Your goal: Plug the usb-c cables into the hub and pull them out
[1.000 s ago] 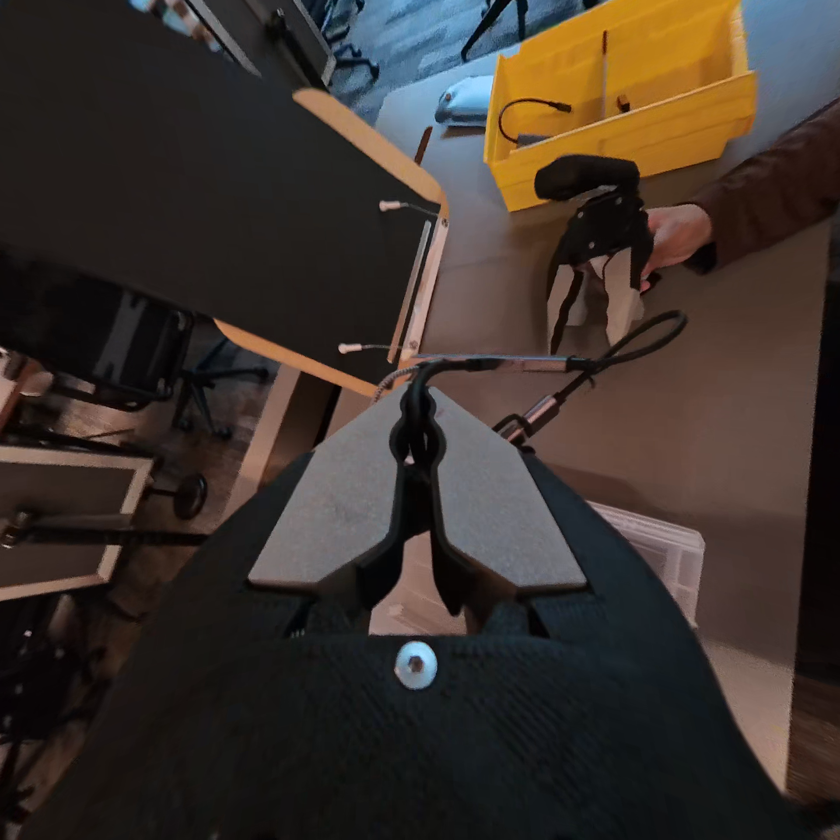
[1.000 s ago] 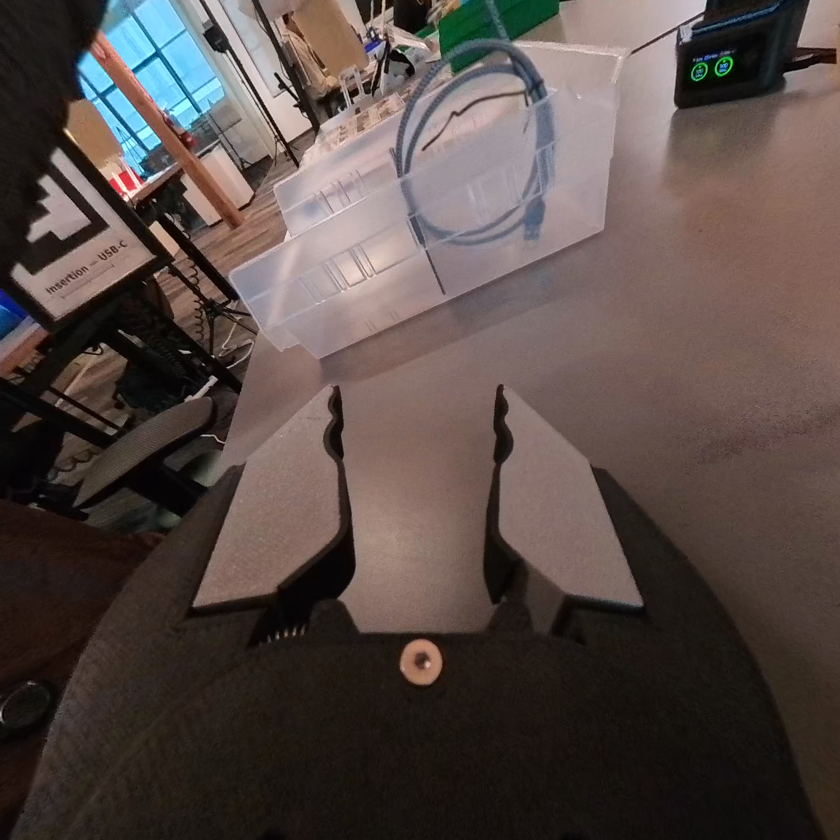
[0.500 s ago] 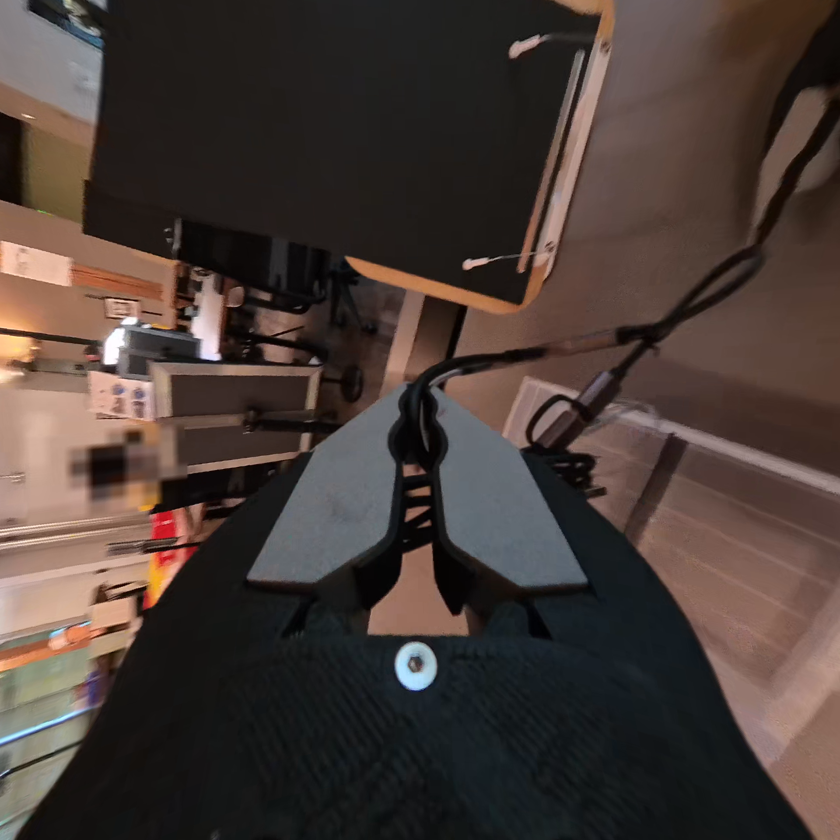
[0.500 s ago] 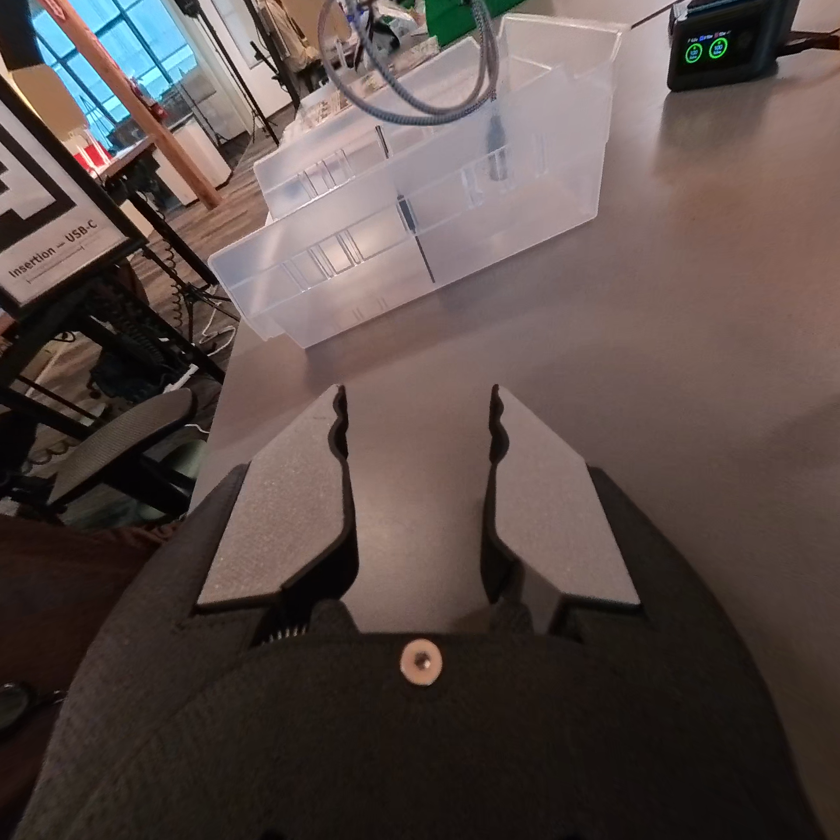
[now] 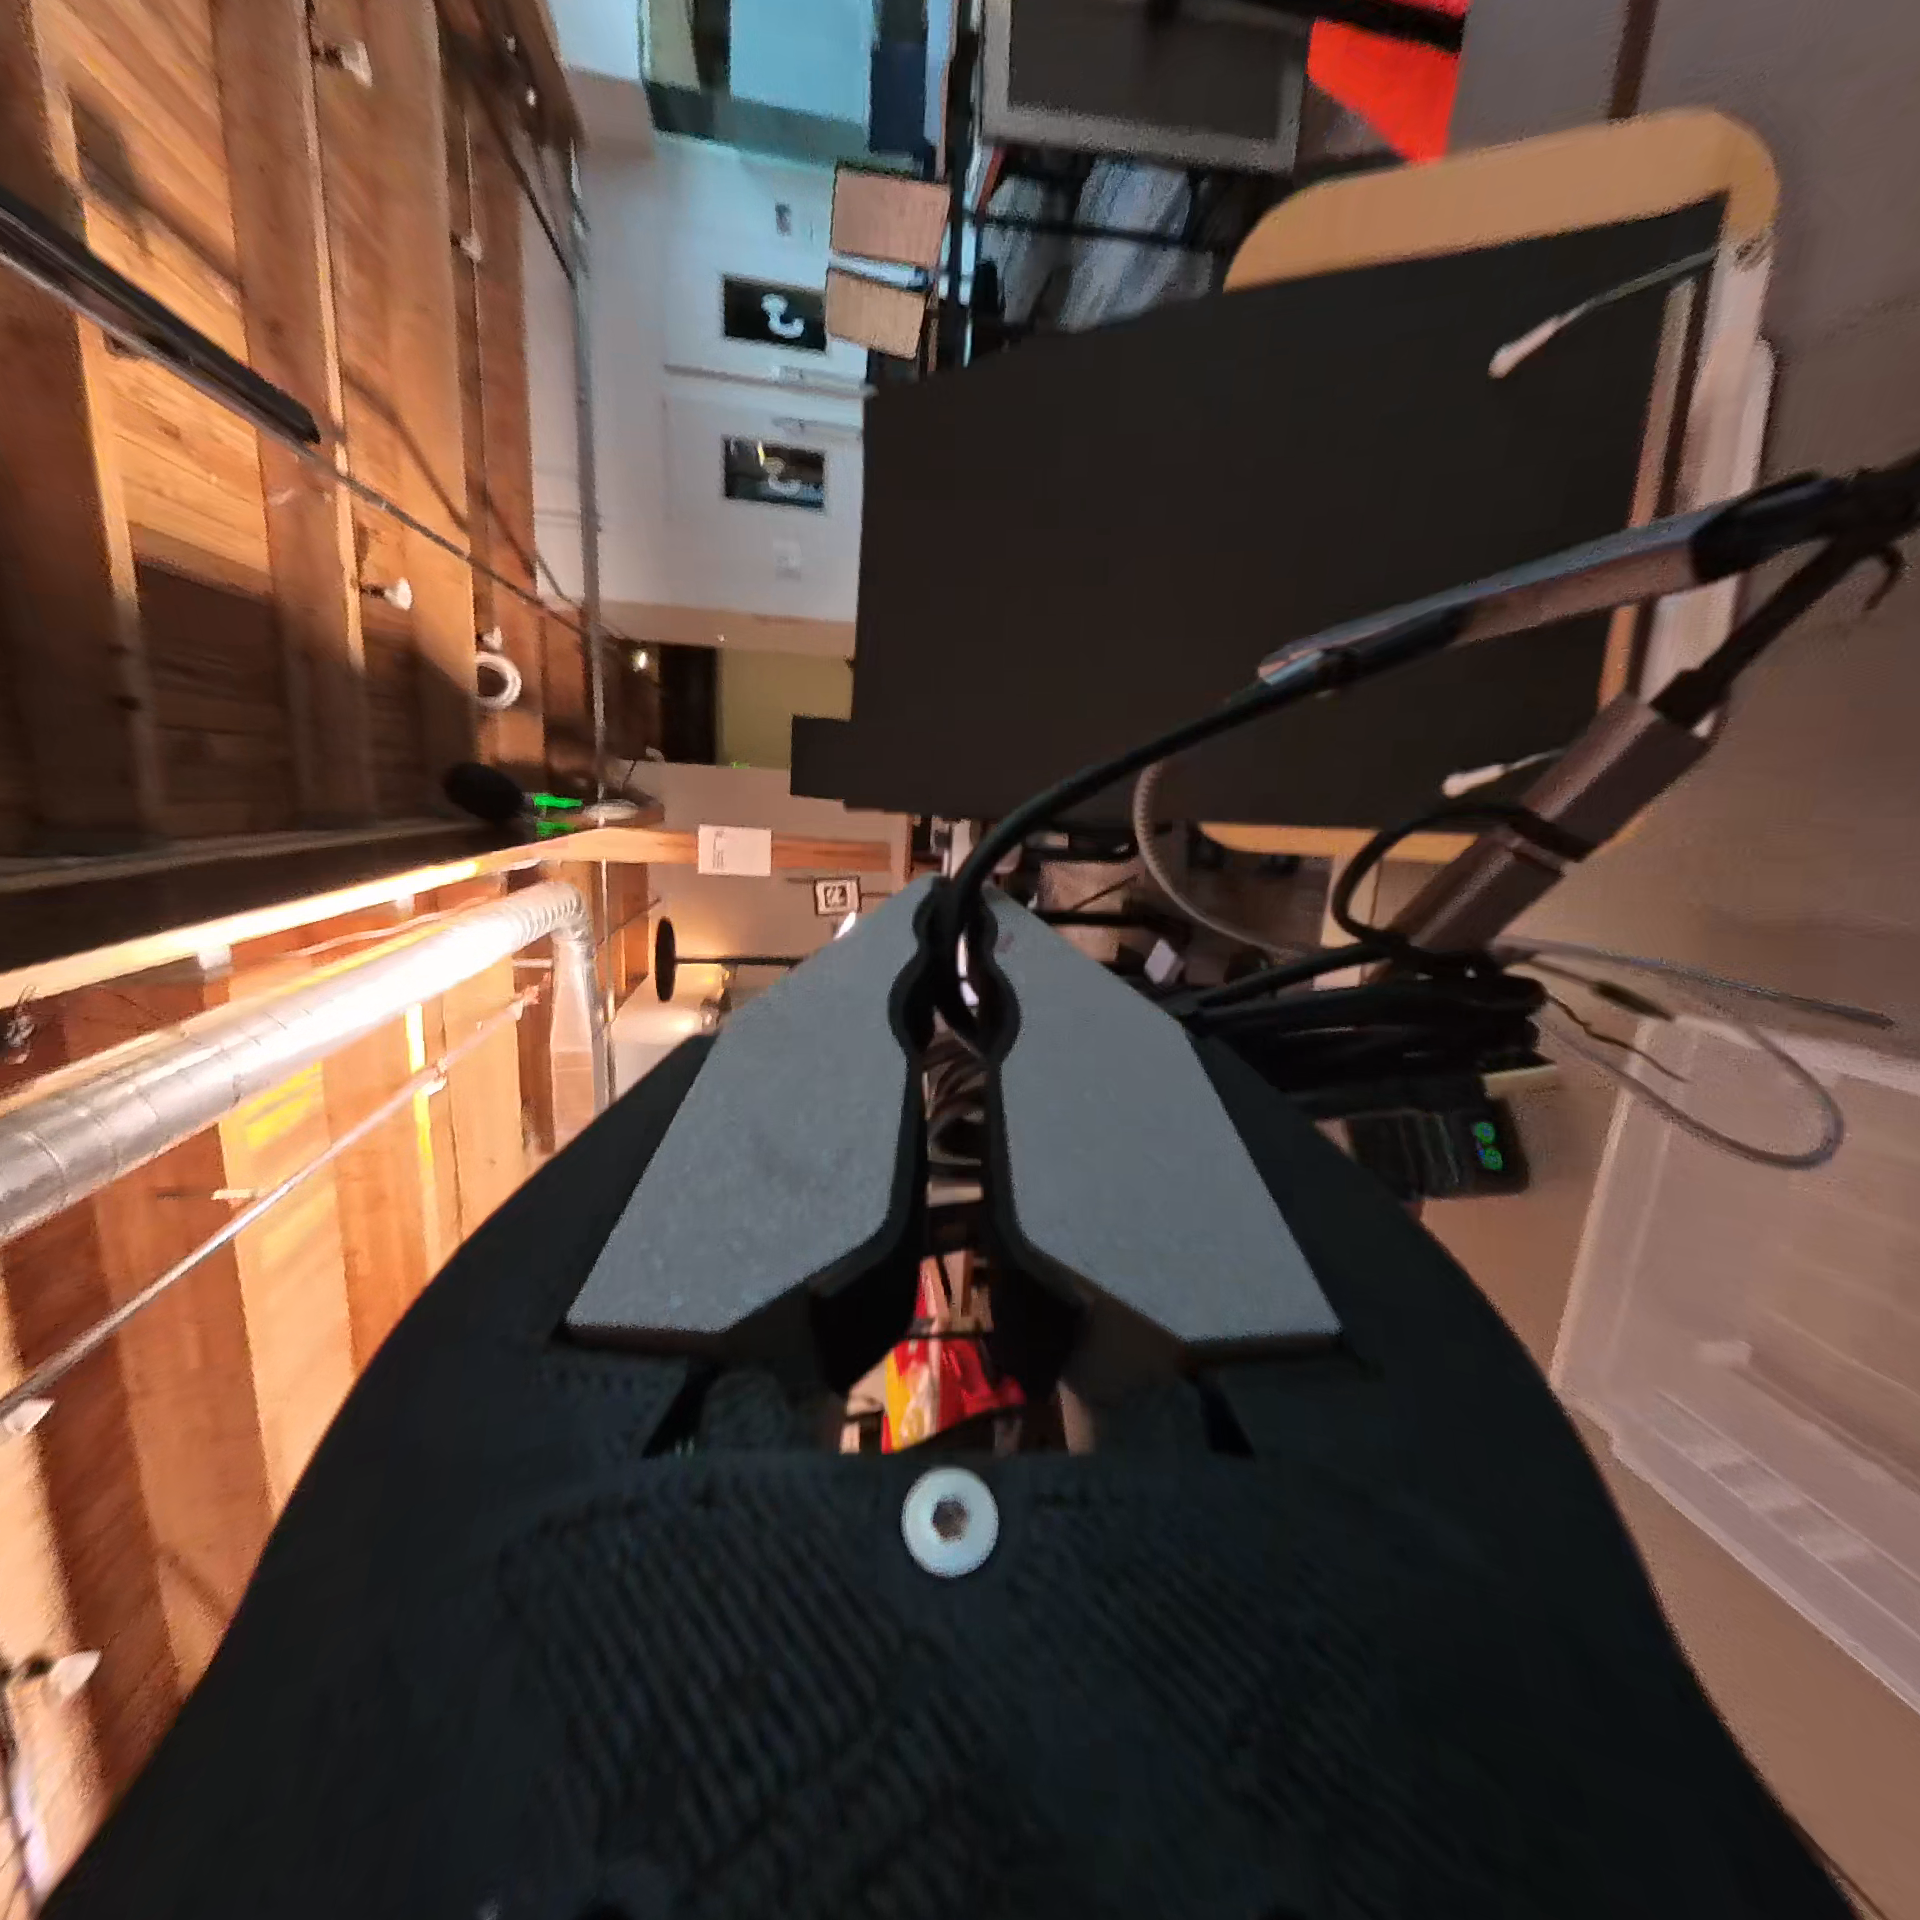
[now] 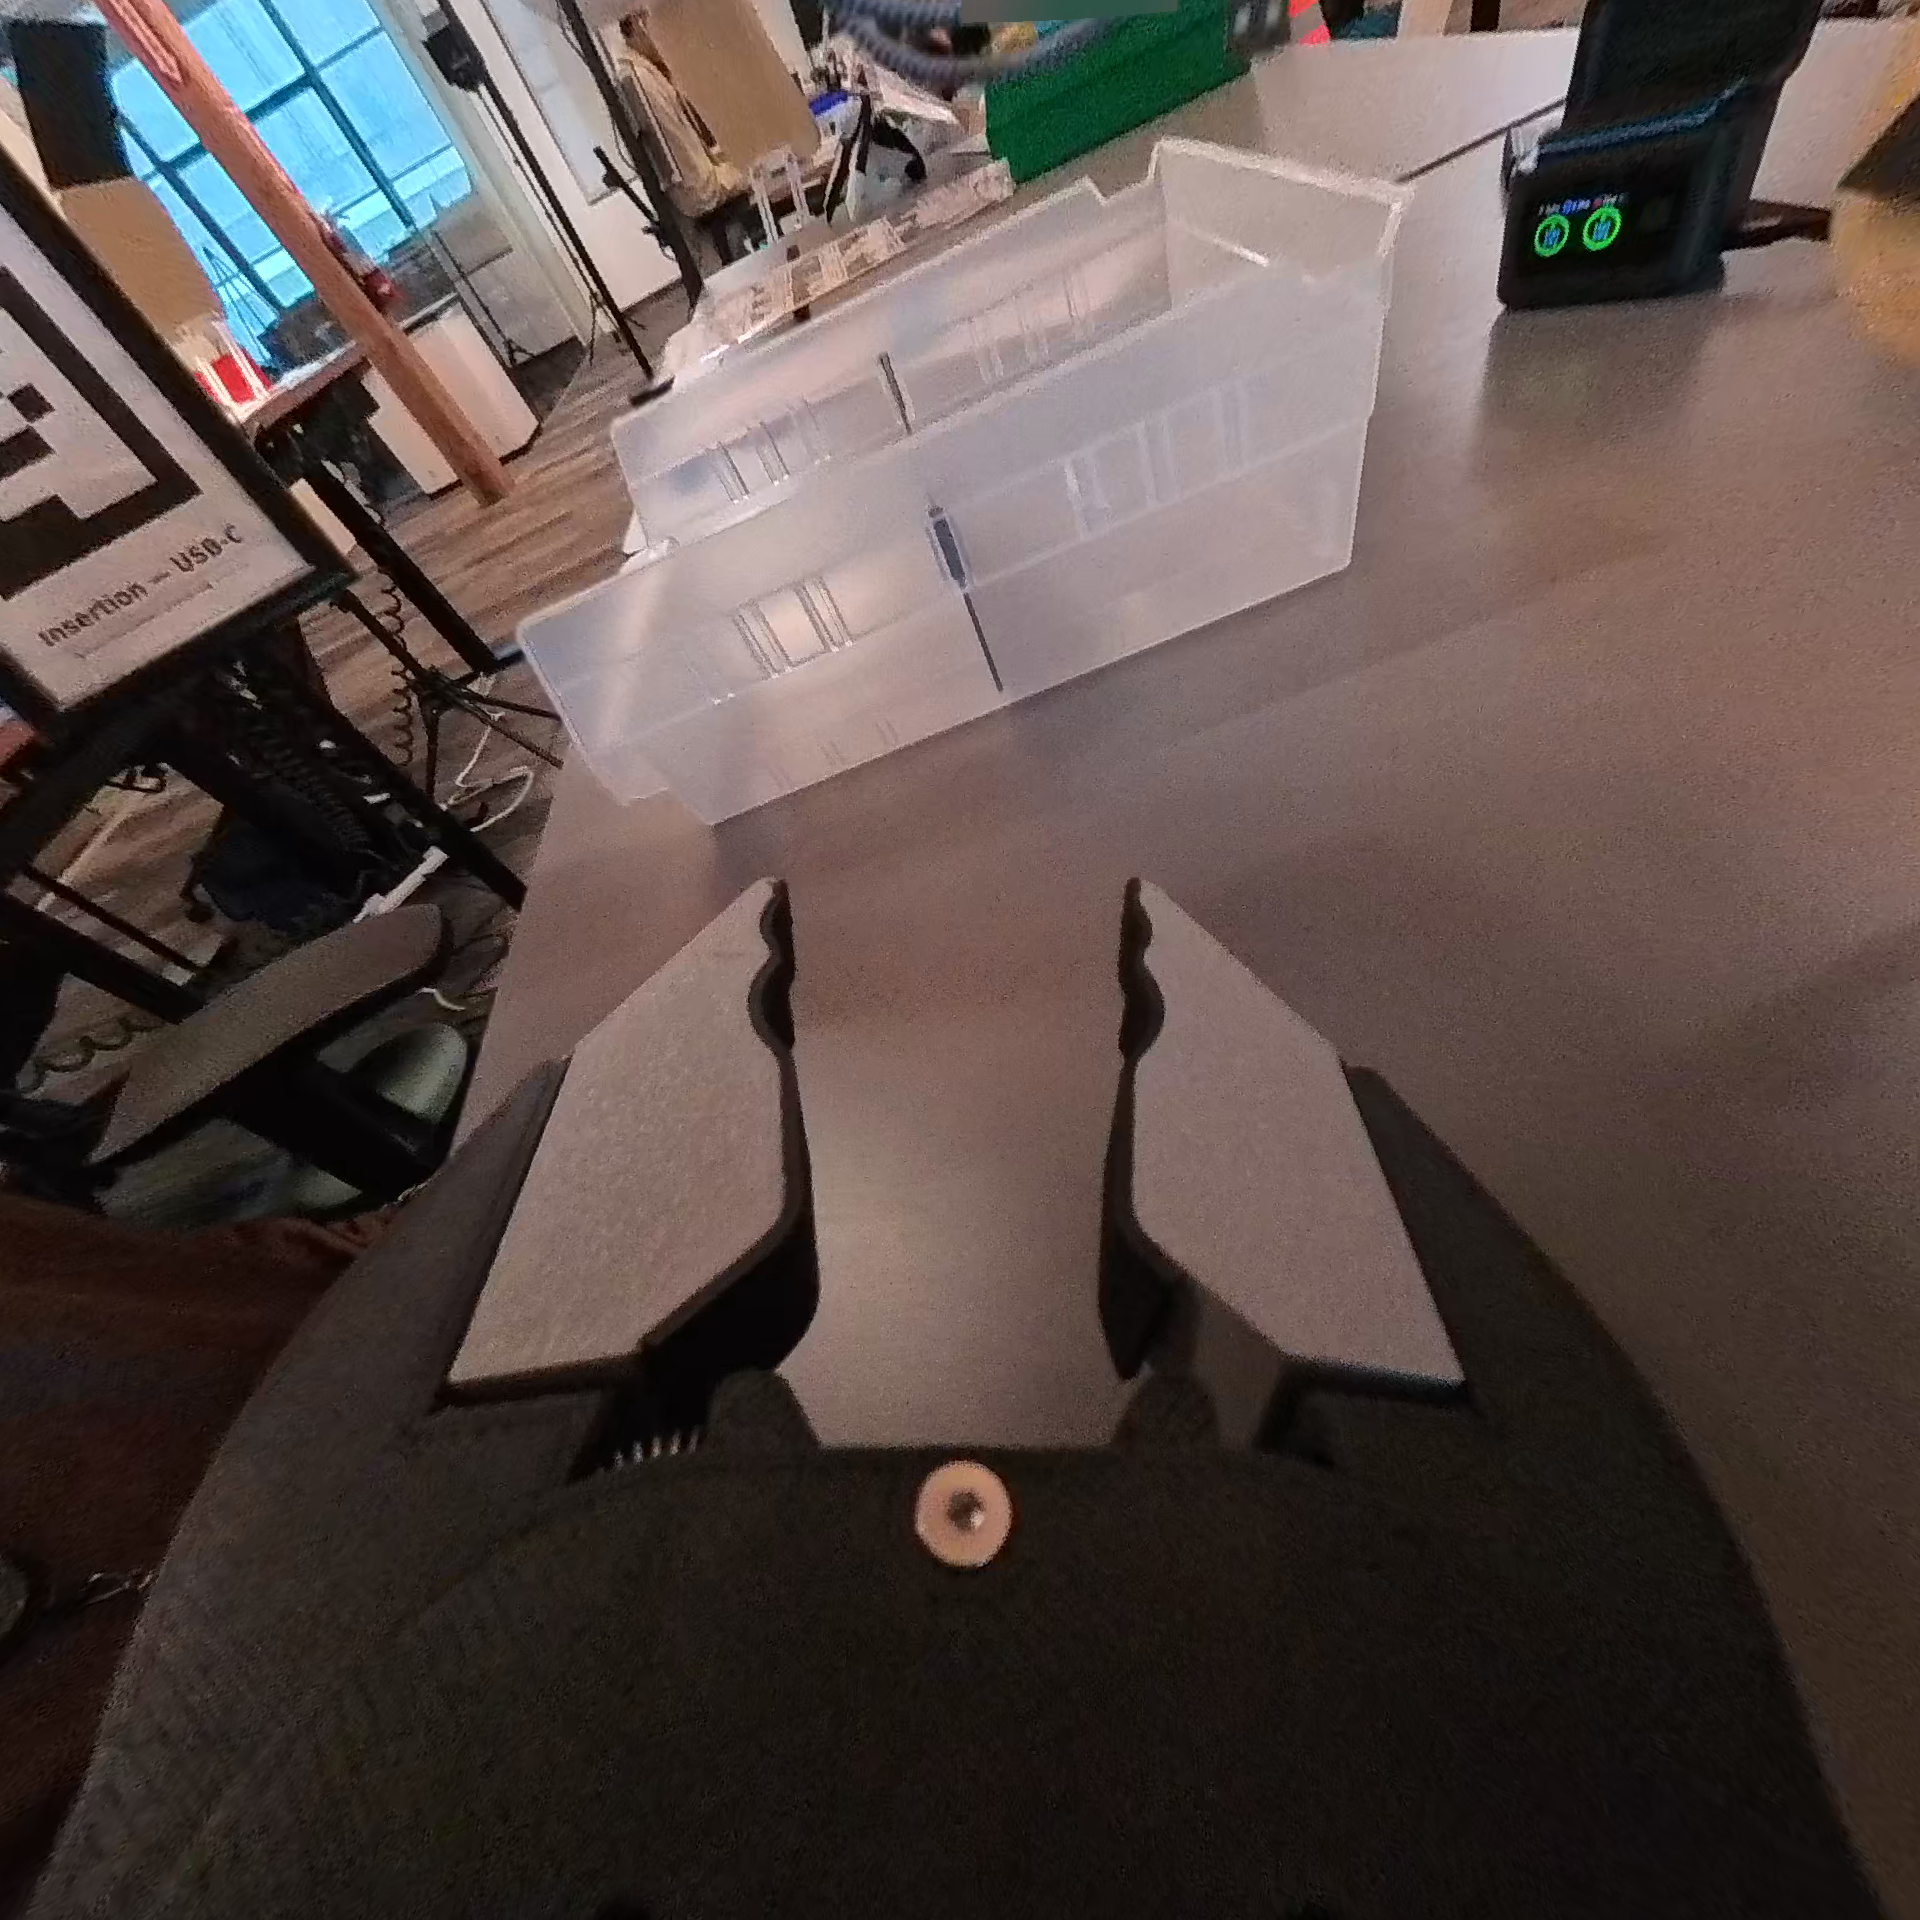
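My left gripper [image 5: 956,914] is shut on a thin black cable [image 5: 1091,769] and holds it up in the air, in a view turned sideways. The cable runs to a silver plug [image 5: 1455,613], and a grey metal plug body [image 5: 1558,821] hangs beside it with a small black loop. My right gripper [image 6: 956,914] is open and empty, low over the grey table [image 6: 1558,831]. A blurred bit of braided grey-blue cable [image 6: 894,31] shows at the top edge of the right wrist view. I cannot make out a hub.
A clear plastic bin [image 6: 1039,488] stands on the table ahead of my right gripper, also in the left wrist view [image 5: 1766,1299]. A black device with green lit rings [image 6: 1600,229] is at back right. A framed sign [image 6: 104,468] stands left. A black board [image 5: 1247,540] is behind the cable. The tips of one gripper are about 40 cm away from the tips of the other.
My left gripper has risen and tilted up with the cable, its view swinging from the table to the room. The braided cable has lifted out of the clear bin. My right gripper has hardly moved.
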A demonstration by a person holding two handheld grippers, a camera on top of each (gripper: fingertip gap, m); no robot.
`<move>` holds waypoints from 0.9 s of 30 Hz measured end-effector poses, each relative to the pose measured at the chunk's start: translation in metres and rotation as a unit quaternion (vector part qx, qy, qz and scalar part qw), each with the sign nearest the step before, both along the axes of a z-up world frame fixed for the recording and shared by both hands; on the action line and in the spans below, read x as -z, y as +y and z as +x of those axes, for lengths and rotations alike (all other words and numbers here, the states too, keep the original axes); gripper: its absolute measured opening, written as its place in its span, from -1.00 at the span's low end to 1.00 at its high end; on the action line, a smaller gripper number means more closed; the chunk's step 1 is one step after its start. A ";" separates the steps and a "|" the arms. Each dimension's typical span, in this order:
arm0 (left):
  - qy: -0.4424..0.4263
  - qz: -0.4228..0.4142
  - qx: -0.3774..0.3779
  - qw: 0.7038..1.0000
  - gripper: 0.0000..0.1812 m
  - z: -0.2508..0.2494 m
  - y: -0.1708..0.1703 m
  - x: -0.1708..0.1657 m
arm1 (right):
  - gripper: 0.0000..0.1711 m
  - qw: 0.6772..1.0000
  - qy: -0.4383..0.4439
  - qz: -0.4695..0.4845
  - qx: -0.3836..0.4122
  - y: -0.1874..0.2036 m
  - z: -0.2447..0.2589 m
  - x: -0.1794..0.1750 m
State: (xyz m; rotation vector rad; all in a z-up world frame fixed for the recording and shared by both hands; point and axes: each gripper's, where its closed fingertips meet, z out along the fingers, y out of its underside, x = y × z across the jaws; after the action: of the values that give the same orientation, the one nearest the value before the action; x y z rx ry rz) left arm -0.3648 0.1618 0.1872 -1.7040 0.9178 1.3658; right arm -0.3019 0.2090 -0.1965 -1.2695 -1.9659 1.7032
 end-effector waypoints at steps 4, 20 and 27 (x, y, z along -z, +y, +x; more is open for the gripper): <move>-0.001 -0.005 0.036 0.999 -1.00 0.029 0.008 0.003 | -0.26 0.999 0.044 -0.012 0.004 0.008 0.006 -0.025; -0.175 -0.061 0.226 0.956 -1.00 0.107 0.040 0.192 | -0.07 0.967 0.134 -0.101 -0.190 0.007 0.097 -0.093; -0.157 -0.101 0.191 0.964 -1.00 0.090 0.044 0.233 | -0.75 0.955 0.084 -0.130 -0.253 -0.023 0.092 -0.071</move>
State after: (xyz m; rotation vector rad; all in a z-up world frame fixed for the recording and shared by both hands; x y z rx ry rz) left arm -0.2748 0.2062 -0.0457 -1.7168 1.1534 0.7451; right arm -0.2103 0.1859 -0.1256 -0.6789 -2.1387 2.2846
